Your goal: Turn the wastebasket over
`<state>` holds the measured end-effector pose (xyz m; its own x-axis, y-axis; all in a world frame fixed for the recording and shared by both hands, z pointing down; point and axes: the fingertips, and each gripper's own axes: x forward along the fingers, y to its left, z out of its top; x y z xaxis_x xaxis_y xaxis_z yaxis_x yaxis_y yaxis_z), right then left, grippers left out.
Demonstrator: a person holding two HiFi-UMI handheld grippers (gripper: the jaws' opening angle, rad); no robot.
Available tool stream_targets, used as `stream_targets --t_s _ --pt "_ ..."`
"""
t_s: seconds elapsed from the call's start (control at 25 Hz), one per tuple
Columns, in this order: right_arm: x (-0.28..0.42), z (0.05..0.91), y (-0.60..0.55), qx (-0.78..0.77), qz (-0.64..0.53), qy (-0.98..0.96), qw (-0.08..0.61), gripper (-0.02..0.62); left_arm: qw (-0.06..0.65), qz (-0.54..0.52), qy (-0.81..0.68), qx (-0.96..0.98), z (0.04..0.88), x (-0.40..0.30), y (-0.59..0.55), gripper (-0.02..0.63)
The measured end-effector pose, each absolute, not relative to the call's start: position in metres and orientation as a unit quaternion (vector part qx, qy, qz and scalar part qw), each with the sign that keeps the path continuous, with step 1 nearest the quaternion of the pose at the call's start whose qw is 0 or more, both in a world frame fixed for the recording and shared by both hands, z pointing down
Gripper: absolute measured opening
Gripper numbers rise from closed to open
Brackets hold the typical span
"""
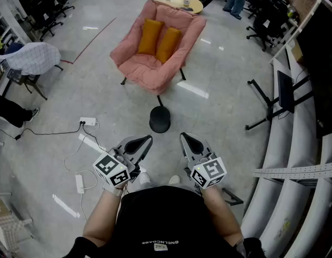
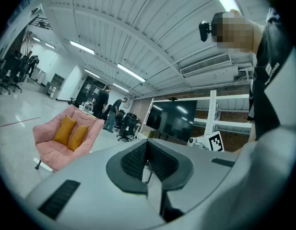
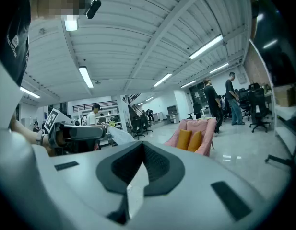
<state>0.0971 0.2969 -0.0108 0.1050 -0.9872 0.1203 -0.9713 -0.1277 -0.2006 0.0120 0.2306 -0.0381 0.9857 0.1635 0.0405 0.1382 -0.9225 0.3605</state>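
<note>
Black shirt (image 1: 160,222); grey, black-padded left tongs (image 1: 148,139) and right tongs (image 1: 183,136).

Round table (image 1: 179,2) and bystander's legs (image 1: 237,1) half beyond the head view's top edge; mouth of the wastebasket (image 1: 160,119) indistinct.

Pink chair (image 1: 138,69), orange cushions (image 1: 149,36), maybe cups (image 1: 186,1).

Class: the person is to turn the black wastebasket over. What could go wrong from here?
The left gripper and right gripper are shut; unopened jaws would likely just shove the wastebasket away. Loose white cables lie on the floor at the person's left; a step forward might snag them.
</note>
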Motion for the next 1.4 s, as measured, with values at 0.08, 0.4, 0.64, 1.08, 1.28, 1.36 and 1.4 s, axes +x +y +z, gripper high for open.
stream_targets --t_s 0.08,0.4,0.64,1.08,1.28,1.36,1.4 --pt "0.09 -0.01 0.289 -0.743 -0.112 0.659 0.029 0.009 0.181 0.033 0.075 0.98 -0.038 0.006 0.22 0.012" --pt "0.071 -0.01 0.257 -0.753 -0.117 0.648 0.011 0.009 0.195 0.025 0.086 0.977 -0.033 -0.013 0.179 0.012" --pt "0.07 -0.005 0.239 -0.766 -0.125 0.631 0.011 0.011 0.197 0.054 0.097 0.974 -0.013 -0.021 0.155 0.012" --pt "0.158 0.041 0.209 -0.759 -0.174 0.627 0.018 0.011 0.213 0.101 0.03 0.971 0.027 0.023 0.117 0.014" --pt "0.225 0.066 0.184 -0.728 -0.206 0.653 0.021 0.011 0.222 0.116 -0.041 0.967 0.046 0.073 0.095 0.014" --pt "0.249 0.077 0.174 -0.714 -0.222 0.663 0.024 0.011 0.231 0.123 -0.069 0.963 0.056 0.095 0.089 0.015" --pt "0.258 0.083 0.17 -0.705 -0.231 0.67 0.024 0.011 0.238 0.126 -0.083 0.959 0.061 0.104 0.087 0.015"
